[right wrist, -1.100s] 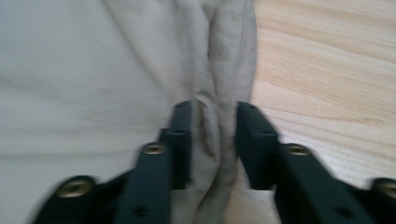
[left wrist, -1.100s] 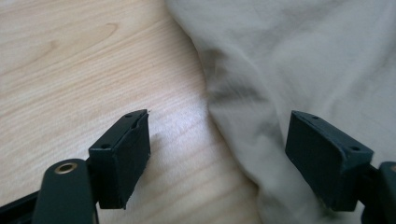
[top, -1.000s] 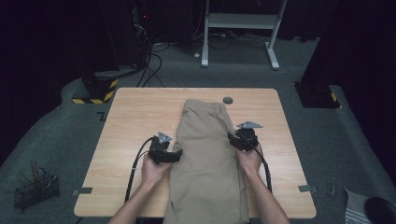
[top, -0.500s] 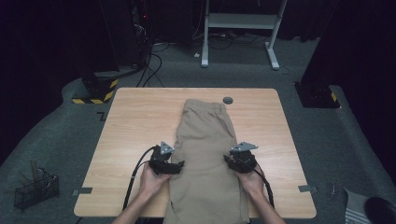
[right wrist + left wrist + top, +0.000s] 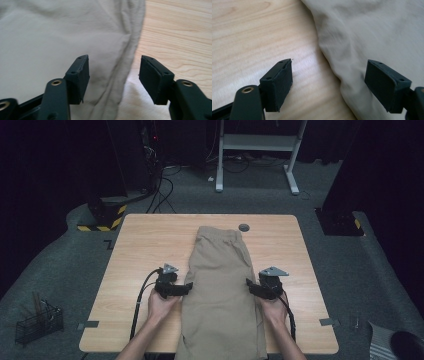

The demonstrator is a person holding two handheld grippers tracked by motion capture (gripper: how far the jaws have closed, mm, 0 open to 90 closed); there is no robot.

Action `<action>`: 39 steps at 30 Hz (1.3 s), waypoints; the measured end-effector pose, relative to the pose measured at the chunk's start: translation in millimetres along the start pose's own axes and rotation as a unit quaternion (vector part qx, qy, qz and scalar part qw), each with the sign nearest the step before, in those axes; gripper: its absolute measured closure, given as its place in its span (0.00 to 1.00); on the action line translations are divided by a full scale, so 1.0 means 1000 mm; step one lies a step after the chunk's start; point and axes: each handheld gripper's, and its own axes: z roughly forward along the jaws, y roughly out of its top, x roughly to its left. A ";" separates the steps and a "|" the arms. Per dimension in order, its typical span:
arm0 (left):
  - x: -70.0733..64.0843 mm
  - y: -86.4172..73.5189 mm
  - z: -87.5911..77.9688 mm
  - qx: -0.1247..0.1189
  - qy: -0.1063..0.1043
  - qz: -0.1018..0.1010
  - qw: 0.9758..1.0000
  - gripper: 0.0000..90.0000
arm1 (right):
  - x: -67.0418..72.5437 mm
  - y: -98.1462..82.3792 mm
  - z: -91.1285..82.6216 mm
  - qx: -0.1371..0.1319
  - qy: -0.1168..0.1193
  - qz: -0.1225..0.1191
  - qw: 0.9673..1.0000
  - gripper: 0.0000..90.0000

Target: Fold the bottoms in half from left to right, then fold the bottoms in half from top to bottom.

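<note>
- Both forearms come in from the near edge of the worktop [image 5: 150, 240], one hand on either side of the trousers [image 5: 222, 290].
- The left hand-held gripper [image 5: 189, 288] lies low and points right, at the left edge of the cloth. Its jaws stand wide apart: one over bare wood, the other over the fabric, the edge of the cloth between them and neither pad pressing on it.
- The right hand-held gripper [image 5: 248, 283] mirrors it and points left at the right edge. Its jaws have just been opening and now stand apart, with the seamed edge of the trousers between them, ungripped.
- The trousers are beige and lie lengthwise down the middle of the worktop, waistband at the far end, legs running to the near edge and over it.
- A small dark disc [image 5: 243, 227] sits on the wood just right of the waistband.
- The worktop is pale wood and stands on grey carpet in a dark room. A white frame [image 5: 260, 145] stands at the far side, cables trail on the floor beside it, and a wire basket [image 5: 37, 322] sits on the floor at near left.
- Compared with a second ago, both hands have drawn back toward the near edge, so the hand-held grippers now flank the trousers lower down the legs.
</note>
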 end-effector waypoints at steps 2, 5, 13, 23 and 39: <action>0.002 0.004 0.004 0.005 0.003 -0.002 1.000 0.25 | -0.003 0.003 0.002 0.005 -0.002 0.010 1.000 0.43; 0.002 0.009 0.009 0.007 0.005 -0.004 1.000 0.25 | -0.008 0.006 0.007 0.013 -0.005 0.027 1.000 0.41; -0.001 0.019 0.020 0.011 0.010 -0.001 1.000 0.23 | -0.012 0.011 0.023 0.037 -0.015 0.043 0.998 0.33; -0.008 0.024 0.025 0.026 0.033 0.028 0.999 0.24 | -0.009 0.014 0.029 0.041 -0.025 0.028 0.998 0.37; -0.019 0.024 0.027 0.024 0.031 0.063 0.997 0.46 | -0.003 0.020 0.030 0.063 0.002 -0.015 0.998 0.62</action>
